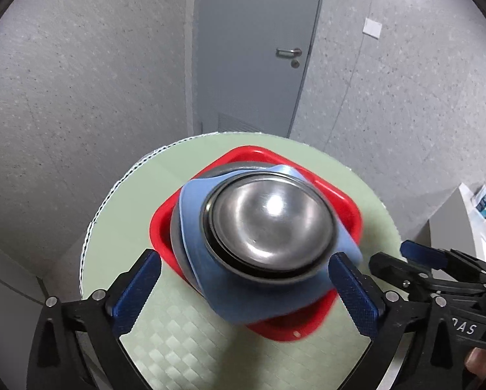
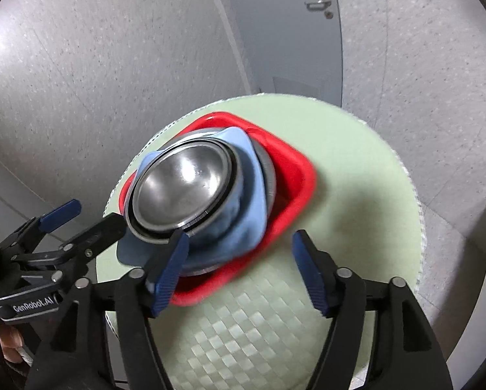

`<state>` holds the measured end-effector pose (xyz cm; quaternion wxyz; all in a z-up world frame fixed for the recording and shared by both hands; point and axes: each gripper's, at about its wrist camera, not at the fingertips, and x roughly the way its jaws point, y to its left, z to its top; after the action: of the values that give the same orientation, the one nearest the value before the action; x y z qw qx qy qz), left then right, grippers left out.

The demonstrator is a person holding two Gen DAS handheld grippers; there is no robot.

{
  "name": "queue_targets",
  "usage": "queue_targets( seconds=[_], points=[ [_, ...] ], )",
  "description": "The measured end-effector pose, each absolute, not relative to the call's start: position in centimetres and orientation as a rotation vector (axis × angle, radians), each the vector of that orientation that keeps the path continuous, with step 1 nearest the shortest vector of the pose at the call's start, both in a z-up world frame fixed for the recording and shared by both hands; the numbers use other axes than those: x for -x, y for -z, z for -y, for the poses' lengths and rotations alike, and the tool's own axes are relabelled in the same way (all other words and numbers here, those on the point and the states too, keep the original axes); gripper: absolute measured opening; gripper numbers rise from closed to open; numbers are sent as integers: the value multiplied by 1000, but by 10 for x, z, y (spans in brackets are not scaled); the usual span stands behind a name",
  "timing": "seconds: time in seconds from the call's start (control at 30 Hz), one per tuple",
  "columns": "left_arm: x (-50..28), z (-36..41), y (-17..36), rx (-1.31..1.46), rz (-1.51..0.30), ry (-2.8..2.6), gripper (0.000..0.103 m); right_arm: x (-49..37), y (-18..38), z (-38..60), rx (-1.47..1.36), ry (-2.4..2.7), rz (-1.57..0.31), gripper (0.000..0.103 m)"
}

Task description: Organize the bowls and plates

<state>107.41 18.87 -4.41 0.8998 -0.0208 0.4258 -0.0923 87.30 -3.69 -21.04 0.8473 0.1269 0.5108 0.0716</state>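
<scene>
A stack stands on a round pale green table [image 1: 210, 341]: a red square plate [image 1: 347, 208] at the bottom, a grey plate [image 1: 174, 234] on it, a blue bowl [image 1: 194, 221] above, and nested steel bowls [image 1: 269, 224] on top. The same stack shows in the right wrist view, with steel bowls [image 2: 181, 188], blue bowl [image 2: 249, 204] and red plate [image 2: 295, 175]. My left gripper [image 1: 244, 284] is open, its fingers either side of the stack's near edge. My right gripper [image 2: 239, 273] is open, just in front of the stack; its left finger [image 2: 168, 269] overlaps the blue bowl's edge.
A grey door [image 1: 256, 48] and speckled grey walls stand behind the table. The right gripper shows at the right edge of the left wrist view [image 1: 405, 263]. The left gripper shows at the left of the right wrist view [image 2: 80, 221]. A grey box with papers [image 1: 480, 214] is at far right.
</scene>
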Motion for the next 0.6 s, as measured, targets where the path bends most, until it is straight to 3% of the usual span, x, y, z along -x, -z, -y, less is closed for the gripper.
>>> queue_targets(
  seconds=[0.13,0.4,0.6],
  points=[
    [-1021,-167,31,43,-820,137,102,-842,191,56,-240,-165,-1009,73],
    [-886,-108,11,79,-711,39,102,-761,136,96,-147,-231,-868,88],
    [-768,-66,-7,95,-636,-5,102,-685,100,117,-93,-251,-791,90]
  ],
)
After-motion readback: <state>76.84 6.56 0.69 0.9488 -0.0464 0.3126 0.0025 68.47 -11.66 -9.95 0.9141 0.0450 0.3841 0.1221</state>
